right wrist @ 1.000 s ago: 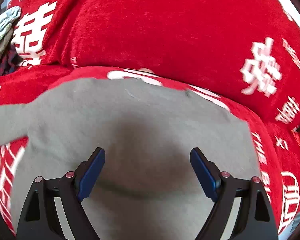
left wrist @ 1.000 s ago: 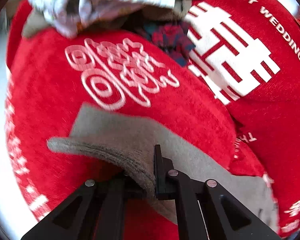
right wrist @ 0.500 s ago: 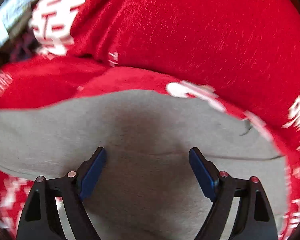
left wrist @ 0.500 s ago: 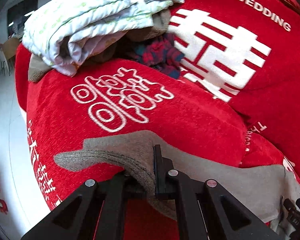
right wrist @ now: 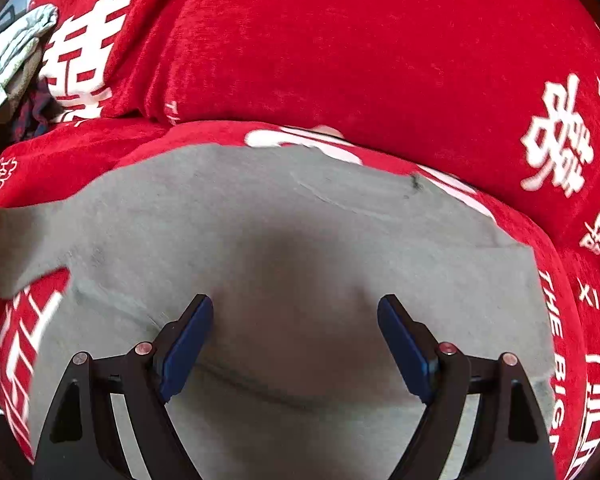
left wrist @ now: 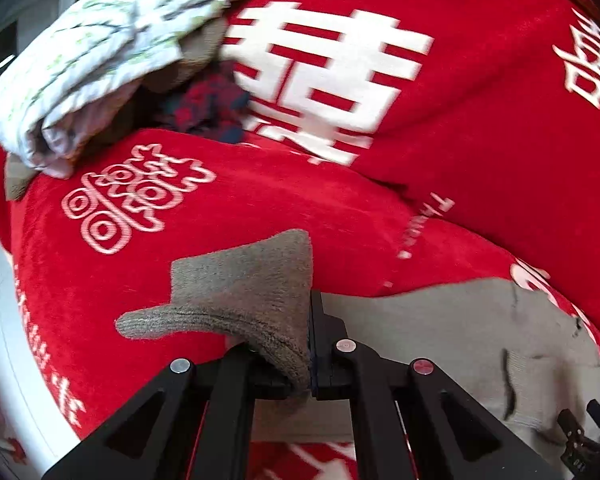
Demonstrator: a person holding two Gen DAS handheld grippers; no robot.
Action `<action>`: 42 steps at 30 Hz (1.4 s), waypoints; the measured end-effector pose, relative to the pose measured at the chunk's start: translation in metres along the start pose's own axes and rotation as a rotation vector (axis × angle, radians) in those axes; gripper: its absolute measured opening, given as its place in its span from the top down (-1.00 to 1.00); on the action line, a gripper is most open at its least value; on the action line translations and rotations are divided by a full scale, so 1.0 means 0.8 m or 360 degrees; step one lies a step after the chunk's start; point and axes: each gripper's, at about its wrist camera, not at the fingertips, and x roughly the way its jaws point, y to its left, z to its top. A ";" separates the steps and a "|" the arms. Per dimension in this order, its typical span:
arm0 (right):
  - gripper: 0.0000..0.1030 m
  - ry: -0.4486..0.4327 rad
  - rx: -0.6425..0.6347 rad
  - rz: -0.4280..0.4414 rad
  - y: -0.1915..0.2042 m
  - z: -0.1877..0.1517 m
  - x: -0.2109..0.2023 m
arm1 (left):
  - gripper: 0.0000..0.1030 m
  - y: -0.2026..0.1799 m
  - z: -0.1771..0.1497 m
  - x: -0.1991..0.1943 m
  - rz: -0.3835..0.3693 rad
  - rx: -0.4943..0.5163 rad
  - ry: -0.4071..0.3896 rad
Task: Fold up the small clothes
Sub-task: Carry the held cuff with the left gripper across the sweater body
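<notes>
One red cover (right wrist: 340,48) with white printed characters and English lettering takes up most of both views; it drapes over a seat and a raised back behind it, with a fold line where the two meet. On the seat lies the grey garment (right wrist: 284,248), spread flat across the middle and reaching close to the seat's front edge; its far edge runs just short of the fold at the back. In the left wrist view the same garment (left wrist: 452,336) lies flat at the right, while one end of it (left wrist: 256,292) is lifted off the cover into a peaked flap. At the seat's far left corner, against the back, sits a pile of clothes (left wrist: 100,52): a white piece with a green pattern on top, a brown piece beneath it, and a dark red-and-blue checked piece (left wrist: 208,108) just beside them, touching the back.

The left gripper (left wrist: 309,344) is closed tight on the ribbed edge of the lifted flap, the knit bunched between its black fingers. The right gripper (right wrist: 296,344) stands wide open over the middle of the garment, its blue pads (right wrist: 186,348) well apart and holding nothing; whether the tips touch the fabric cannot be told.
</notes>
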 end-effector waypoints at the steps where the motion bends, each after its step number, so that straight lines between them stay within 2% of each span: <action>1: -0.69 0.0005 0.0019 0.0001 -0.010 -0.005 -0.001 | 0.87 -0.011 -0.002 0.000 -0.0018 0.0016 0.0012; 7: -0.69 0.0016 0.0099 -0.0010 -0.055 -0.029 -0.004 | 0.87 -0.070 -0.015 0.002 -0.0097 0.0094 0.0073; 15: -0.69 -0.0006 0.0196 0.0024 -0.096 -0.052 -0.010 | 0.87 -0.147 -0.034 0.023 -0.0182 0.0129 0.0253; 24: -0.69 -0.0042 0.0260 0.0062 -0.131 -0.069 -0.020 | 0.87 -0.239 -0.057 0.009 -0.0201 0.0294 0.0280; 32: -0.69 -0.0139 0.0182 0.0076 -0.127 -0.091 -0.023 | 0.87 -0.297 -0.072 0.005 -0.0198 0.0410 0.0299; 42: -0.69 -0.0188 0.0219 0.0136 -0.132 -0.096 -0.024 | 0.87 -0.371 -0.091 -0.024 -0.0257 0.0577 0.0275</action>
